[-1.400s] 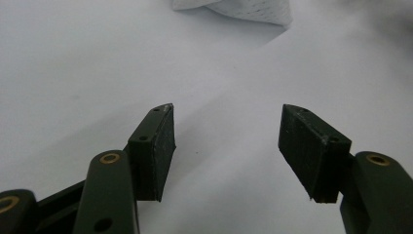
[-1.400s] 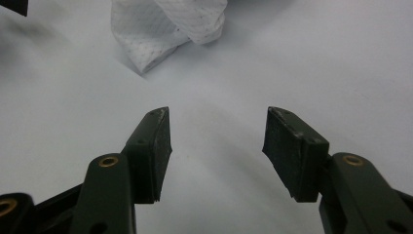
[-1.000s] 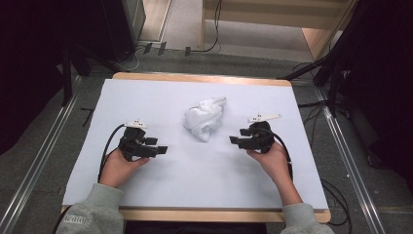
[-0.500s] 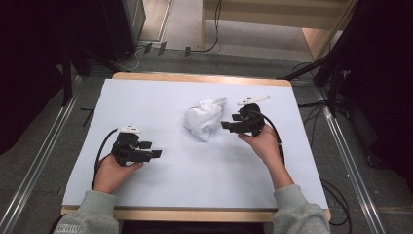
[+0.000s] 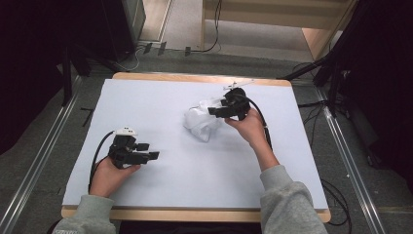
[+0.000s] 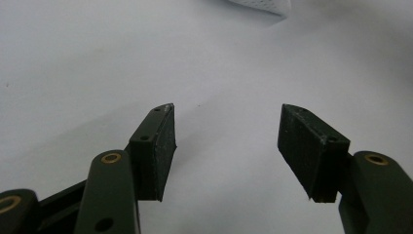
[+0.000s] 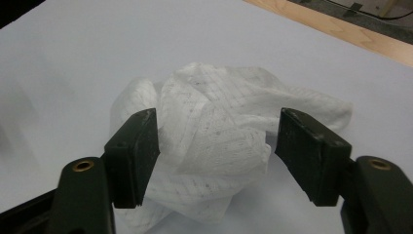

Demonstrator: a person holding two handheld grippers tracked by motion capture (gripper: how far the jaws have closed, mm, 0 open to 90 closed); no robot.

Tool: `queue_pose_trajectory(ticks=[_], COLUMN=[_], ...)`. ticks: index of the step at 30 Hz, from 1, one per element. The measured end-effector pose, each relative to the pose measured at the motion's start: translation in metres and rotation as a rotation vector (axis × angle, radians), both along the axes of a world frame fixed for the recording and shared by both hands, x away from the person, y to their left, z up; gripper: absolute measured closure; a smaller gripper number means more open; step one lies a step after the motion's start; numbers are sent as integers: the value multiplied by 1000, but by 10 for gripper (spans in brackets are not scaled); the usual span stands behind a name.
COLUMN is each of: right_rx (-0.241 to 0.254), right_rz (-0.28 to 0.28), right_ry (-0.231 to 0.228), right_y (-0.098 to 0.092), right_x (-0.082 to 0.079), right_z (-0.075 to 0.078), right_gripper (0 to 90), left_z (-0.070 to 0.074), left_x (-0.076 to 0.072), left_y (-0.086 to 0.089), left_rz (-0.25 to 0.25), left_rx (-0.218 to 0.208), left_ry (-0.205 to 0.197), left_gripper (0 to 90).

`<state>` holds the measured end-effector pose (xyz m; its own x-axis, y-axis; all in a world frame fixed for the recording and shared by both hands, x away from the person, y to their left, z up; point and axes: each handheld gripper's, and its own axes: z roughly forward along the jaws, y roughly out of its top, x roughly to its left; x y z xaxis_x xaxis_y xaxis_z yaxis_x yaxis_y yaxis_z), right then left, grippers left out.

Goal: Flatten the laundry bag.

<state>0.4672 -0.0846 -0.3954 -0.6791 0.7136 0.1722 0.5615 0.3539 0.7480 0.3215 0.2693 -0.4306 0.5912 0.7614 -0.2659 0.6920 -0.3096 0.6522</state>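
A crumpled white cloth lies near the middle of the white table cover. My right gripper hovers at the cloth's upper right edge; its jaws have just been opening. In the right gripper view the cloth bulges between the spread fingers, and the pads do not press on it. My left gripper rests at the table's front left, open, with bare cover between its fingertips. A corner of the cloth peeks in at the top of the left gripper view.
The wooden table edge borders the cover at the back. Black stands and cables crowd the floor to the right, and metal rails run along the left side.
My right hand has moved up and leftward from the table's right side onto the cloth, with the jaws spreading wider. The left hand has slid slightly toward the near edge.
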Motion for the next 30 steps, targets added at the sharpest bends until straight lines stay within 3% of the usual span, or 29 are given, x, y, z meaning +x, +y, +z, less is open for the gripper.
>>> queue_pose_trajectory(ticks=[4, 6, 11, 19, 30], right_rx=[13, 10, -28, -46, -78], right_rz=[16, 53, 99, 139, 189], right_ry=[31, 57, 47, 14, 12], right_y=[7, 10, 16, 21, 21], right_x=[5, 4, -8, -42, -92], right_z=[-8, -12, -19, -22, -36], right_gripper=[508, 688, 863, 898, 897], left_z=[0, 0, 0, 1, 7], left_x=[-1, -1, 0, 5, 12], left_y=[2, 2, 0, -2, -23], left_rz=[6, 7, 6, 2, -46], left_rx=[-2, -4, -3, -10, -38], left_ry=[2, 1, 1, 12, 3], left_gripper=[398, 399, 400, 401, 417])
